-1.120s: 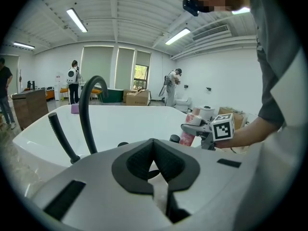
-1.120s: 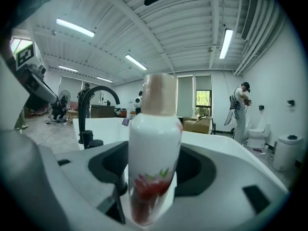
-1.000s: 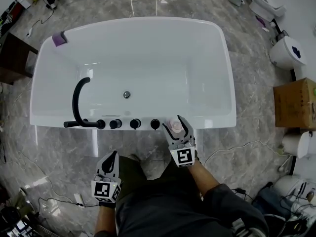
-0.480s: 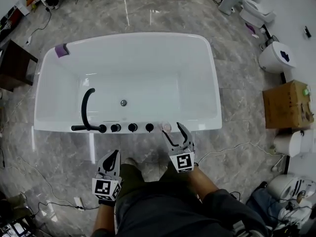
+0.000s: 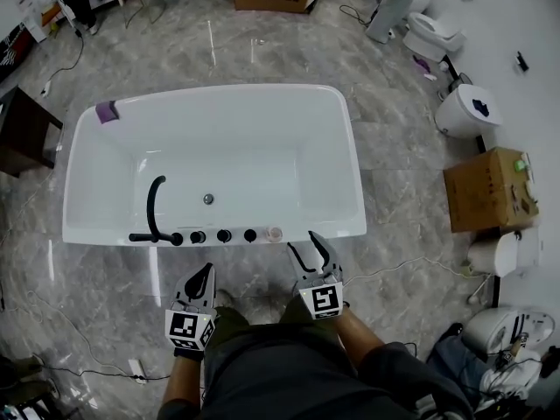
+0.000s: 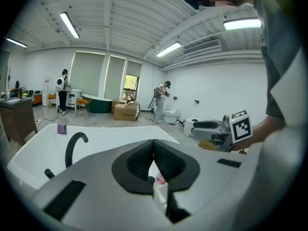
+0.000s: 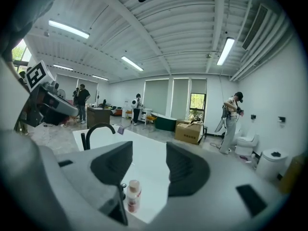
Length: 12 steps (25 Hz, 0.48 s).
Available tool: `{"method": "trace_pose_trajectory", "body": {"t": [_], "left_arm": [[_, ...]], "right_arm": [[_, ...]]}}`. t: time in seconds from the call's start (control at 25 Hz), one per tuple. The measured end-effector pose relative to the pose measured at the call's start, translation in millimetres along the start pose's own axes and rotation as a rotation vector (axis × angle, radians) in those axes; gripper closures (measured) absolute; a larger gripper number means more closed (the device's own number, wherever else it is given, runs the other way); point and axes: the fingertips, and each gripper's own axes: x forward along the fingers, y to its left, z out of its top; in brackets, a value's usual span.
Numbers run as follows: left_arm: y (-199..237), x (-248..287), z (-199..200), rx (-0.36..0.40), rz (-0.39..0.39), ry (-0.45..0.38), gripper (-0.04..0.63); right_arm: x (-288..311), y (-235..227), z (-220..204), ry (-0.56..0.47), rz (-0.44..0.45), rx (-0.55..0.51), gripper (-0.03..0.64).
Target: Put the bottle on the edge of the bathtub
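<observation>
So the bottle (image 5: pixel 275 234) is standing upright on the near edge of the white bathtub (image 5: pixel 219 95), just to the right of the row of three black knobs (image 5: pixel 224 235). Past those, further left on the same edge, there's the curved black faucet (image 5: pixel 154 201). From the right gripper view it's a small white bottle with a pale cap and some red print on the label.

The right tool (image 5: pixel 308 250) sits a bit back from the tub edge over the grey marble floor (image 5: pixel 394 160). Its jaws are spread wide with nothing gripped, and the bottle shows through the gap but is clearly apart from them.

The left tool (image 5: pixel 203 274) is lower and to the left, also off the tub, with its jaws pressed together and empty. In its own view a bit of the bottle peeks through under the closed tips.

A small purple block (image 5: pixel 106 111) sits on the far left corner of the tub, and a cardboard box (image 5: pixel 490 188) is off to the right on the floor.
</observation>
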Motion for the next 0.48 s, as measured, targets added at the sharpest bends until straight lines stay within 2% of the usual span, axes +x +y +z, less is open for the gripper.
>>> {"method": "trace_pose_trajectory", "body": {"t": [0.08,0.48], "left_arm": [[-7,-2,14,0.006,-0.01,-0.006,0.595],[-36,-5,74,0.04,-0.037,-0.063,0.595]], "right_arm": [[-15,-9,17,-0.004,-0.014,-0.008,0.442],[-79,-48,84,-0.049,-0.065,0.038,0.515]]}}
